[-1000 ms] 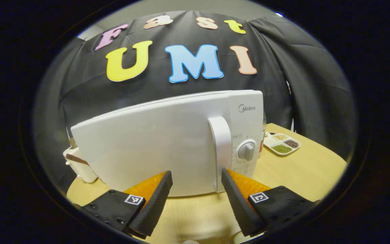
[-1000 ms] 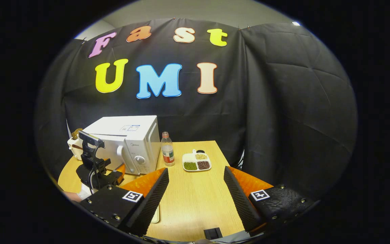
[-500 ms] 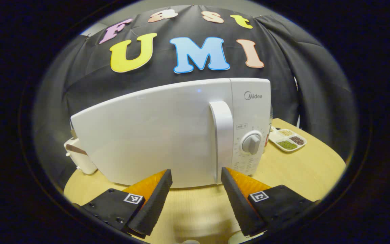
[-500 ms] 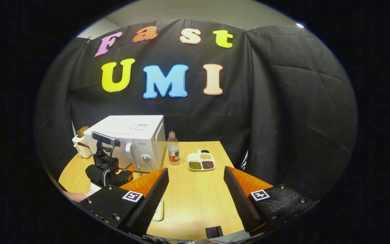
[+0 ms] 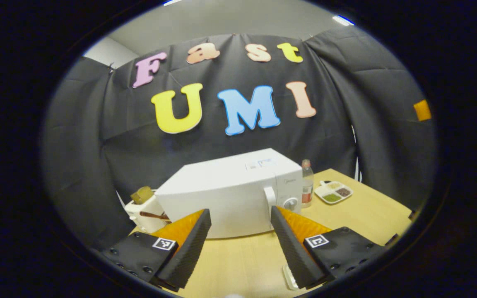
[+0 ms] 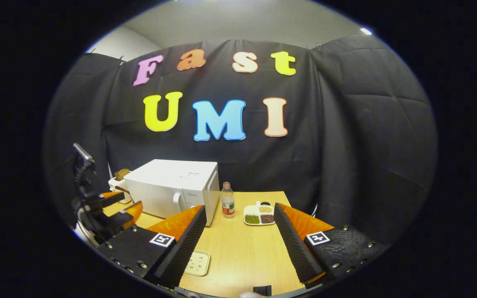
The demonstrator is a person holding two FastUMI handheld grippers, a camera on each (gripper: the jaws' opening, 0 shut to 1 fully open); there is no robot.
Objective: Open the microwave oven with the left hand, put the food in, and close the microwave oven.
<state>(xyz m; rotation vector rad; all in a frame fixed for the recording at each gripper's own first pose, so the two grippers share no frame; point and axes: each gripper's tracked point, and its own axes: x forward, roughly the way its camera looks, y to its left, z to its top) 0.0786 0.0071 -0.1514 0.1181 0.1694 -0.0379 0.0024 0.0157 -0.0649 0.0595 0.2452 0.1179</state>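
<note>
The left gripper [image 5: 240, 240] hangs above the wooden table [image 5: 358, 215], its fingers spread wide and holding nothing, aimed at the white microwave oven [image 5: 230, 192] that sits with its door closed at the far left of the tabletop. Seen from the right gripper view, that left gripper [image 6: 116, 207] floats at the left edge of the table, clear of the oven and touching nothing. The right gripper [image 6: 238, 244] is likewise parted and empty, poised over the near middle of the table. A bottle [image 6: 227, 200] stands just right of the microwave oven, with a divided dish of grains [image 6: 259, 215] beside it. A small white plate [image 6: 198, 263] lies on the table near the right gripper's left finger. A toaster [image 5: 145, 209] sits left of the oven.
</note>
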